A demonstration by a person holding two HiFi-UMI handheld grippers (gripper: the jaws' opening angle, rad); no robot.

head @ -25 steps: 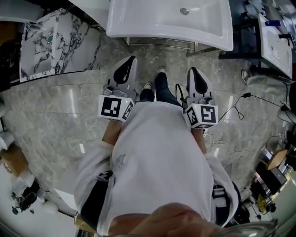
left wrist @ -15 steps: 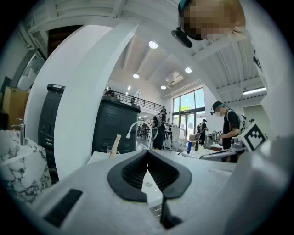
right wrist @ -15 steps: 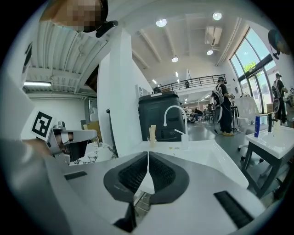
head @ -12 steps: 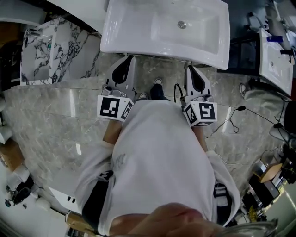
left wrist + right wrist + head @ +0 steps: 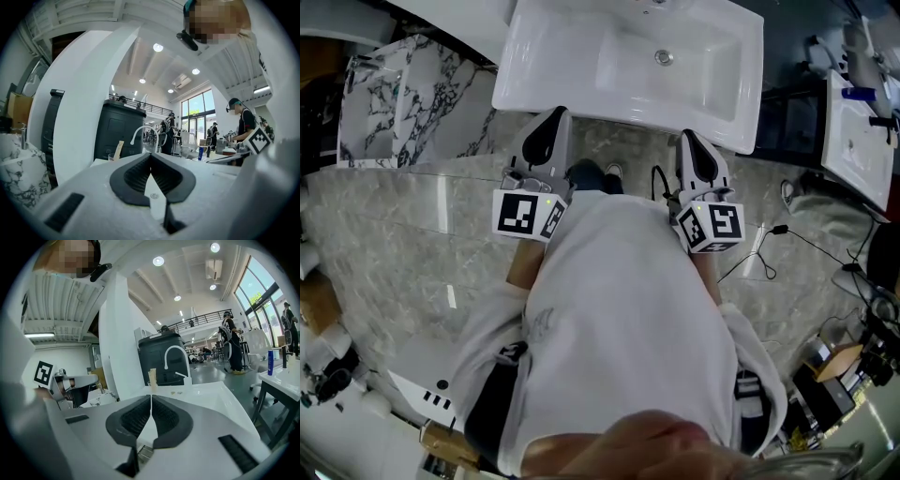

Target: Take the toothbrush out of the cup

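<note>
Toothbrush (image 5: 152, 377): pale, with a flat wide top; it stands upright in the cup at the back rim of the sink, just left of the faucet, and no gripper touches it
Cup (image 5: 112, 157): small and clear, on the back rim of the sink; in the right gripper view its lower part is hidden behind the jaws
Faucet (image 5: 165, 360): white, a high arch at the back rim of the sink, curving down toward the bowl
Sink (image 5: 553, 75): white and rectangular, with a round drain in the middle of the bowl; its back rim is cut off by the top of the head view
Left gripper (image 5: 555, 117): held out about level before the person's body, pointing across the sink toward the cup; its tip is at the front edge of the sink, on the sink's left part
Left jaws: the two black ribbed pads are pressed together, with nothing between them
Right gripper (image 5: 691, 141): held out beside the left one and tipped a little downward; its tip is just short of the front edge of the sink, on the sink's right part, and it points almost straight at the toothbrush
Right jaws: closed pad against pad, holding nothing
Person: a white top, standing close to the front of the sink
Black cabinet (image 5: 161, 357): tall, directly behind the sink
Marbled basin (image 5: 403, 89): white with dark veins, left of the sink
Cable (image 5: 769, 253): on the grey floor, to the right of the sink and nearer to the person
</note>
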